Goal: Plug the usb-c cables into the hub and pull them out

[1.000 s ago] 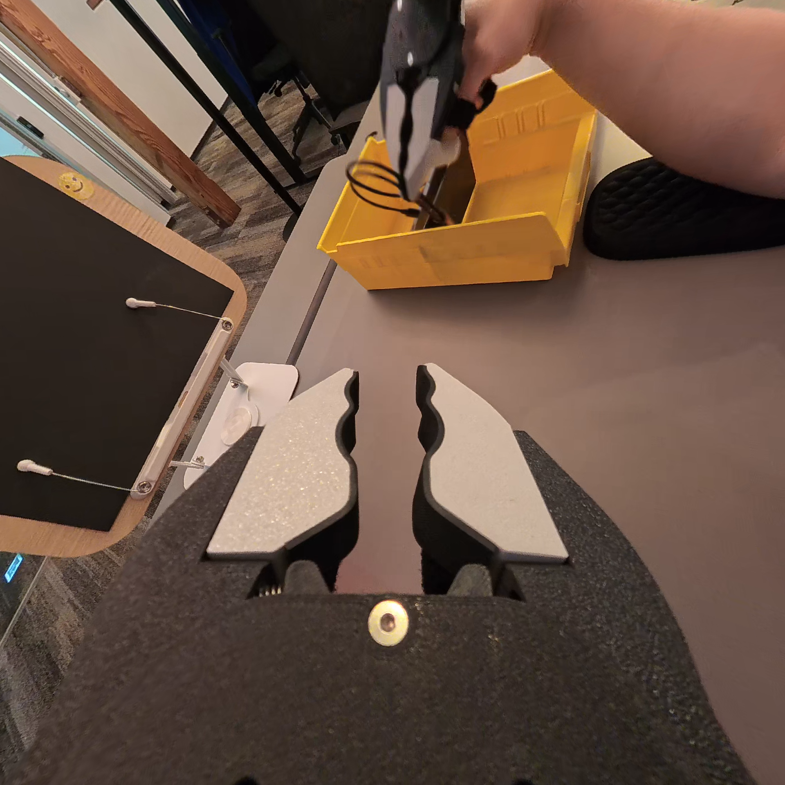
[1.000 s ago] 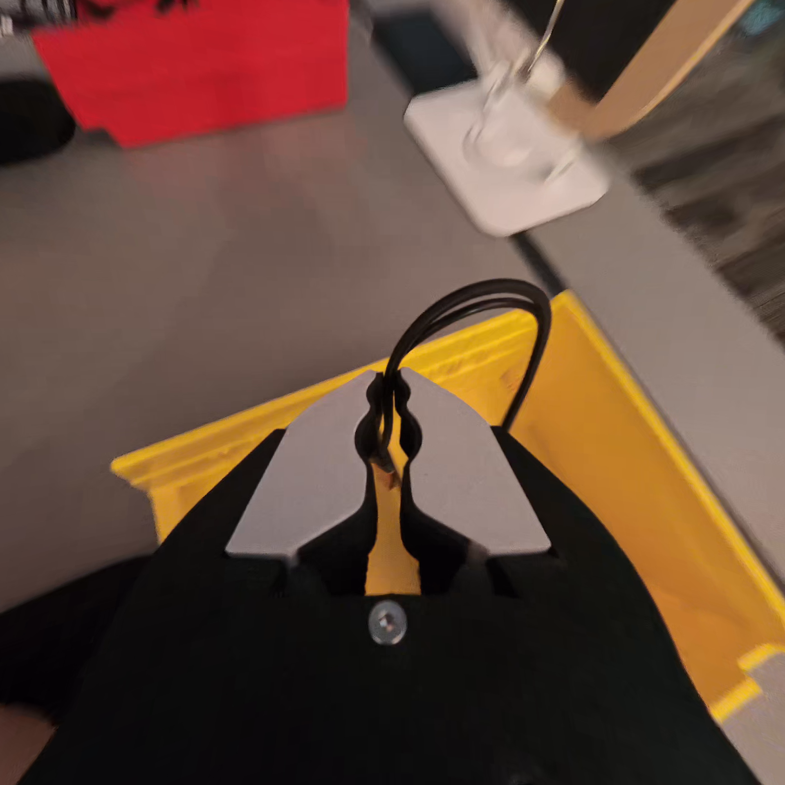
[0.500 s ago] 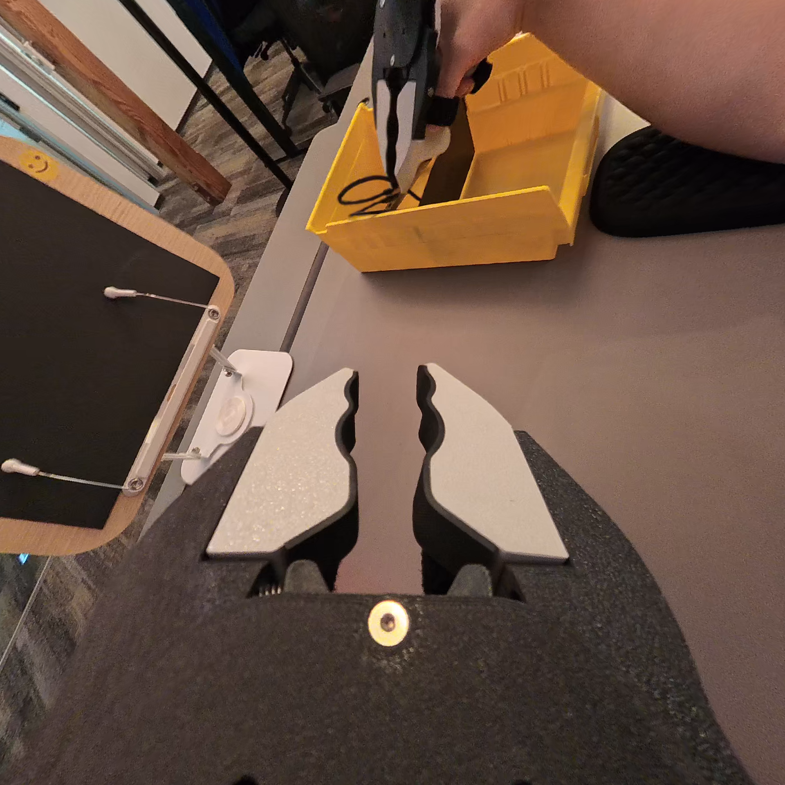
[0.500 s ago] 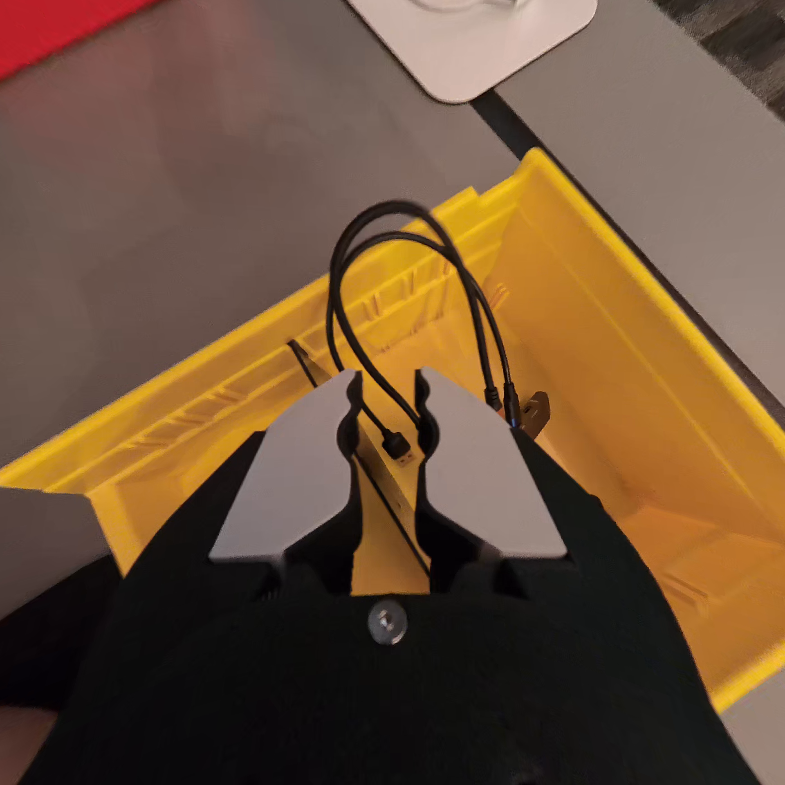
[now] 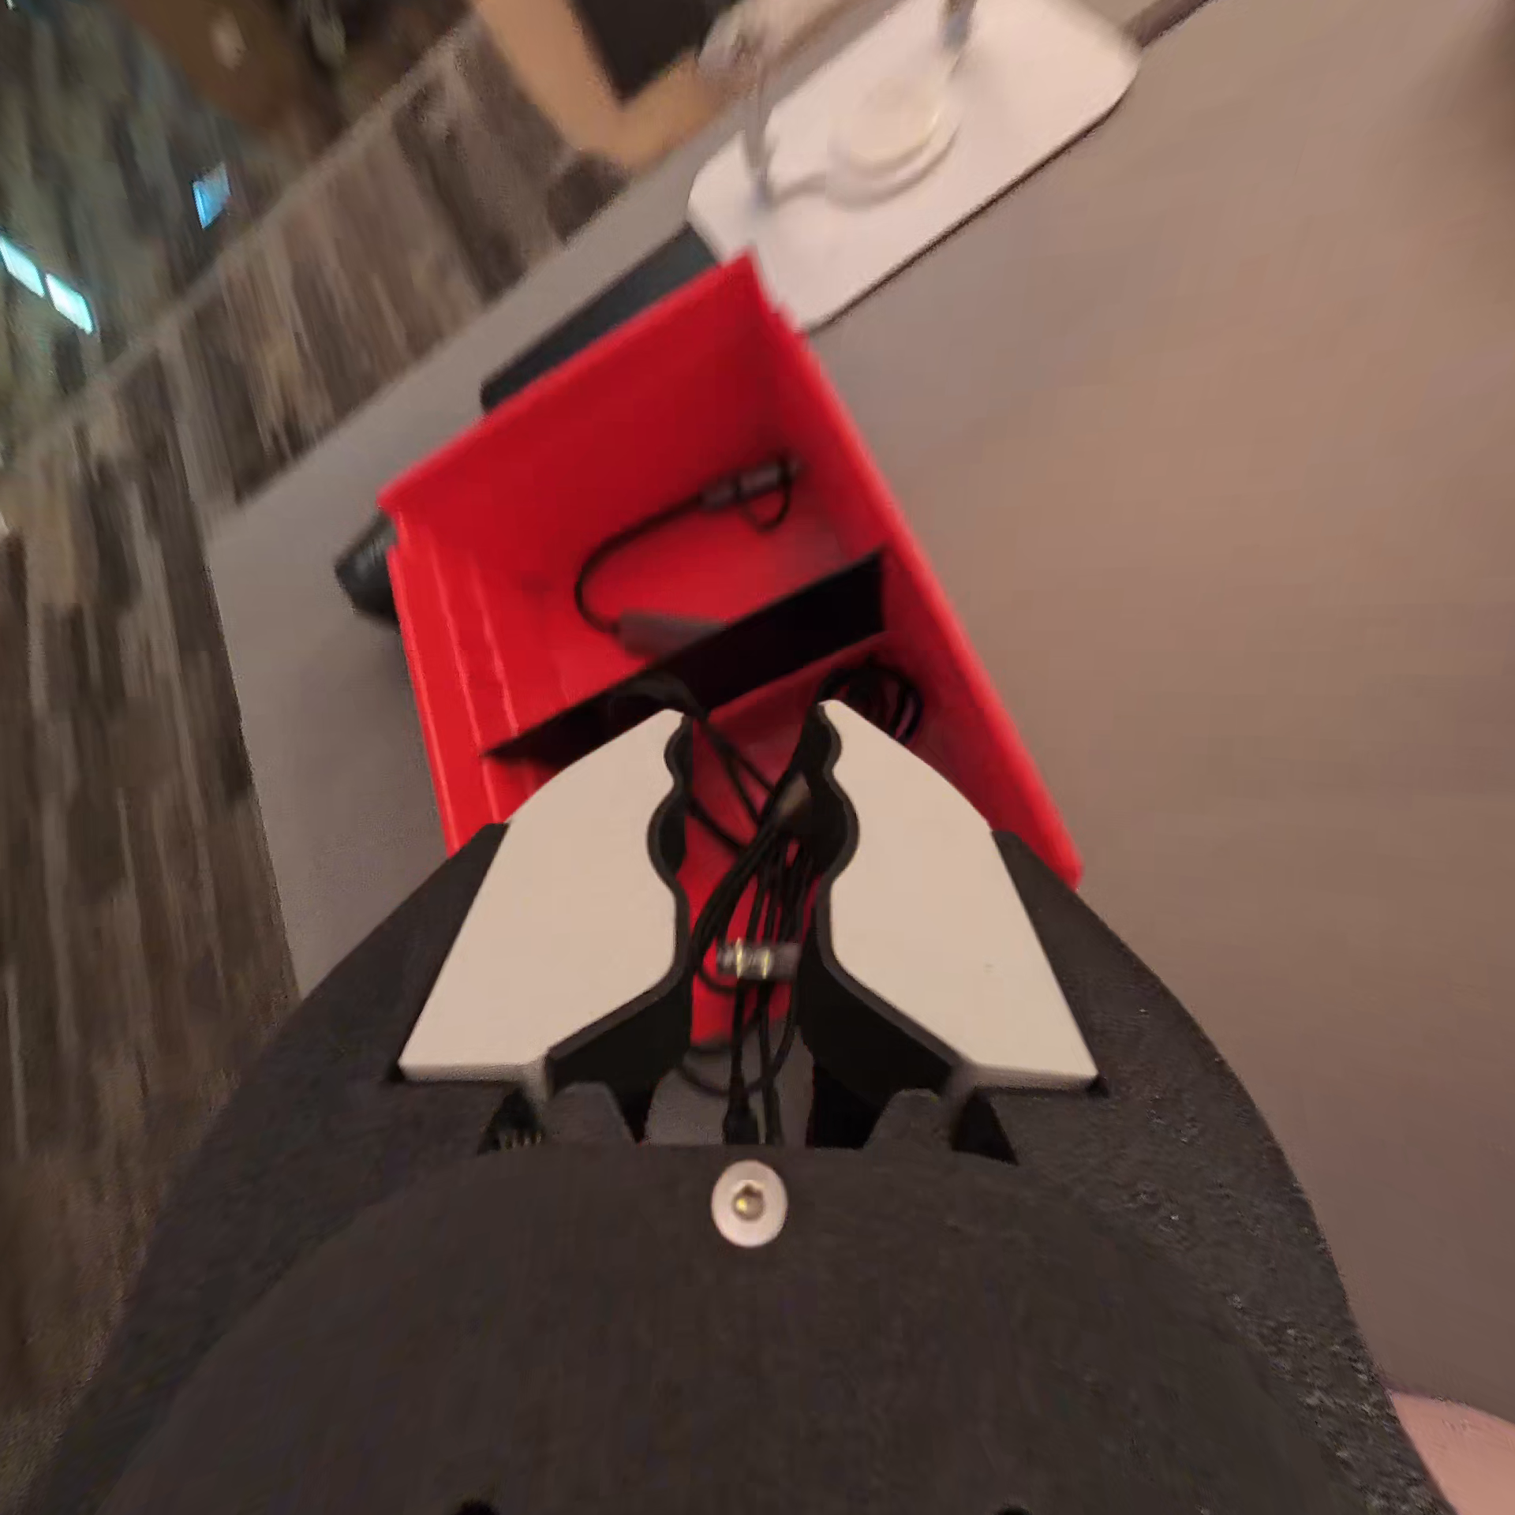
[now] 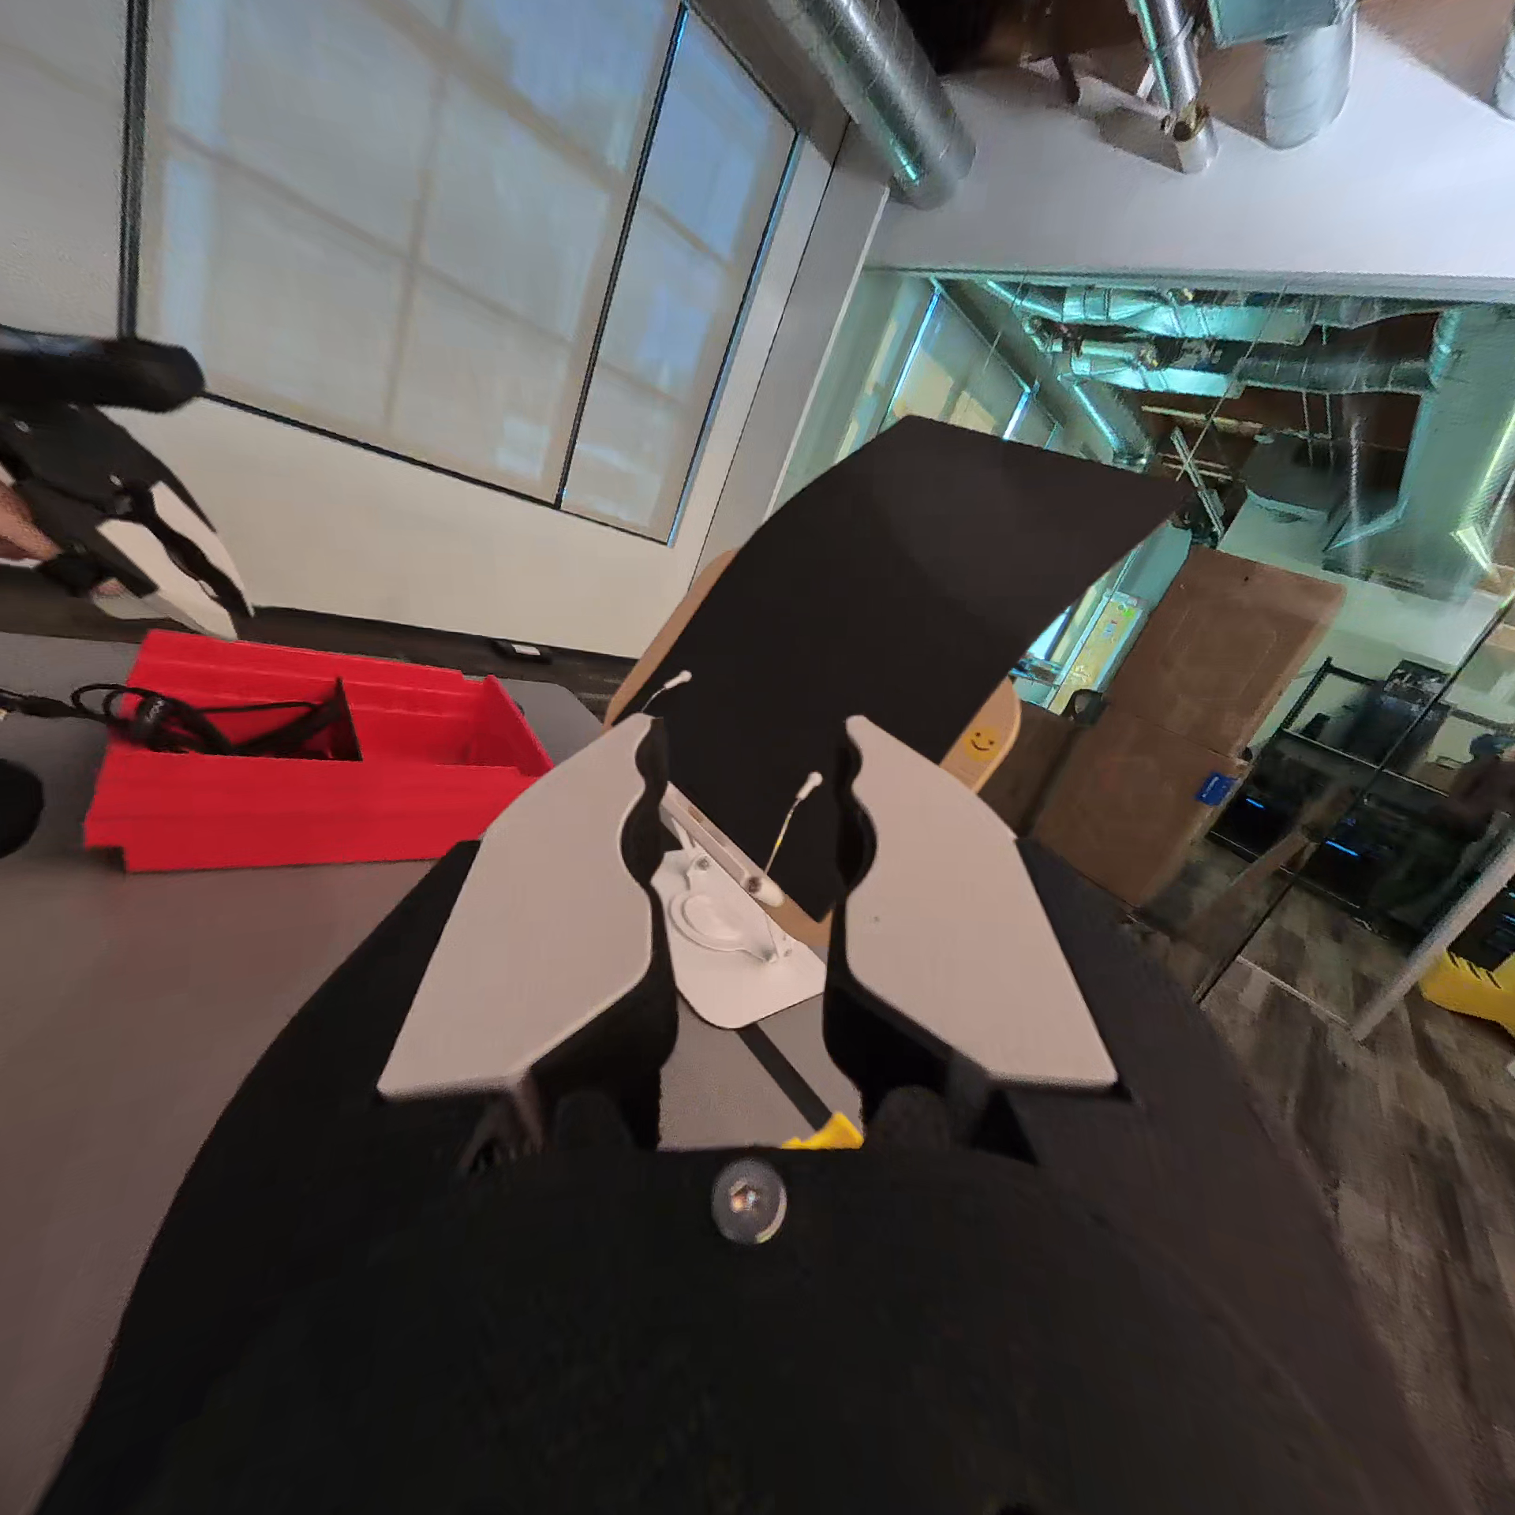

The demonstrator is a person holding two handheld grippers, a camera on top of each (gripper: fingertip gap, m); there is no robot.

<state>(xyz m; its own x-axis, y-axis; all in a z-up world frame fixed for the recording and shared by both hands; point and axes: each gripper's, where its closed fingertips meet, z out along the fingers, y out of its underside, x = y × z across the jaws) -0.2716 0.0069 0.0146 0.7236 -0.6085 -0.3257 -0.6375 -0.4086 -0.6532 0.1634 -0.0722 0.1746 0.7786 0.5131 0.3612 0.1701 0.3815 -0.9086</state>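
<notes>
My left gripper [image 5: 754, 721] is open and points down into the near compartment of a red bin [image 5: 574, 492]. A tangle of black usb-c cables [image 5: 758, 885] lies there and shows between its fingers; nothing is gripped. Beyond a black divider [image 5: 738, 648], a grey hub [image 5: 656, 627] lies with its own short cable. My right gripper [image 6: 750, 725] is open and empty, raised and tilted up, away from the bins. In the right wrist view the red bin [image 6: 311, 812] sits at the left with cables [image 6: 164, 721] draped over its rim and the left gripper [image 6: 229, 621] above it.
Both bins rest on a grey table [image 5: 1189, 574]. A black board [image 6: 861, 590] on a white base [image 6: 738, 975] stands at the table's edge ahead of the right gripper. A corner of a yellow bin [image 6: 828, 1134] shows under the right gripper. A black pad [image 5: 365, 561] lies beside the red bin. My right fingertips sit around 45 cm from my left ones.
My right gripper opened, let the black cables drop into the yellow bin, then lifted and tilted up. My left gripper swung from facing the yellow bin to above the red bin, still open.
</notes>
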